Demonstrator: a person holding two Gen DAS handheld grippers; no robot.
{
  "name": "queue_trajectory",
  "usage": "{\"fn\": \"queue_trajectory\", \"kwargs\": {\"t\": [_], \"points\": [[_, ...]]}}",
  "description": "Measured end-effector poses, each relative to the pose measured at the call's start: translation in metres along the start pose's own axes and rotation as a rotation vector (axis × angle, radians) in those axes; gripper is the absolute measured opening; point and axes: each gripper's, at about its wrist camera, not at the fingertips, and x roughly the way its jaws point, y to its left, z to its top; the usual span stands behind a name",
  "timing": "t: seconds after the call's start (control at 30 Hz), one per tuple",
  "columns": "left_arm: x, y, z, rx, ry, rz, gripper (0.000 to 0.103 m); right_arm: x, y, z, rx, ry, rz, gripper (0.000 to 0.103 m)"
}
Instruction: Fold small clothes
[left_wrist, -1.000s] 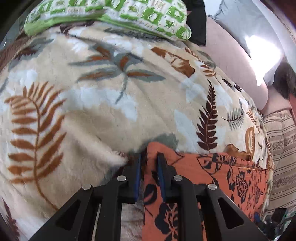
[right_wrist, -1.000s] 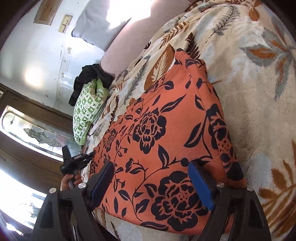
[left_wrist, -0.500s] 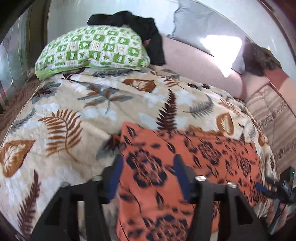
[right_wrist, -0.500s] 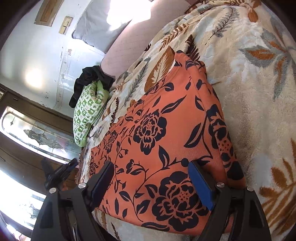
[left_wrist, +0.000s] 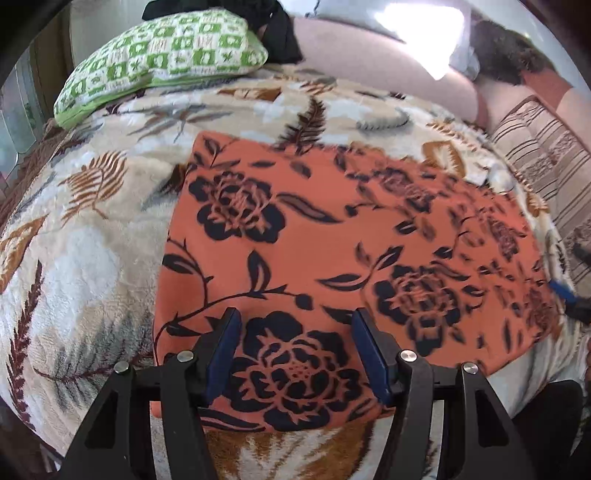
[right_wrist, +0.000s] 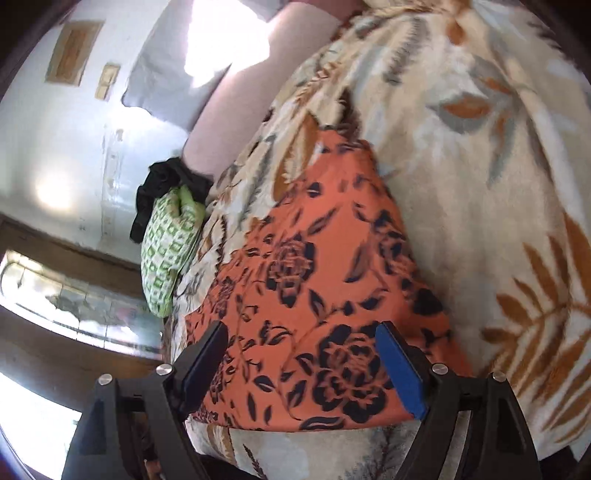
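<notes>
- Cream fleece blanket (left_wrist: 92, 258) printed with brown and grey leaves covers the bed; a pale wall (right_wrist: 55, 147) and a dark wooden window frame (right_wrist: 66, 251) show behind it in the right wrist view.
- Orange cloth (left_wrist: 332, 240) with a black rose pattern lies spread flat on the blanket, its near edge running along the near edge of the bed.
- Left gripper (left_wrist: 295, 354) hovers over the cloth's near edge, jaws spread wide with blue pads on each finger, holding nothing.
- Right gripper (right_wrist: 303, 365) sits above the cloth's near end in its own view, jaws likewise wide apart and empty; whether its fingers touch the fabric I cannot tell.
- Green-and-white checked pillow (left_wrist: 159, 55) rests at the far left corner of the bed, with a black garment (left_wrist: 273, 29) bunched just behind it.
- Pinkish headboard cushion (left_wrist: 369, 51) runs along the far edge, sunlight falling on it.
- Striped brown fabric (left_wrist: 546, 158) lies at the far right edge of the bed, beside the blanket.
</notes>
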Motion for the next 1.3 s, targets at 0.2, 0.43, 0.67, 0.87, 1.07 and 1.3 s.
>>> {"fn": "queue_trajectory", "kwargs": {"t": [0.2, 0.43, 0.67, 0.87, 1.07, 1.3], "points": [[0.004, 0.004, -0.004, 0.021, -0.018, -0.016, 0.063, 0.044, 0.009, 0.069, -0.014, 0.025, 0.012, 0.085], [0.005, 0.010, -0.002, 0.004, -0.022, -0.058, 0.064, 0.074, -0.069, 0.127, 0.238, -0.029, 0.004, 0.084], [0.001, 0.015, 0.003, -0.040, -0.029, -0.093, 0.064, 0.027, -0.016, 0.096, 0.045, -0.068, -0.006, 0.084], [-0.028, 0.017, 0.002, -0.074, -0.077, -0.090, 0.064, 0.013, 0.016, 0.010, 0.016, 0.022, 0.128, 0.085], [-0.054, 0.013, -0.010, -0.065, -0.080, -0.069, 0.064, 0.033, -0.032, -0.041, 0.158, 0.065, 0.046, 0.085], [-0.052, 0.014, -0.015, -0.075, -0.077, -0.027, 0.064, 0.017, 0.008, -0.042, 0.102, 0.034, 0.165, 0.086]]}}
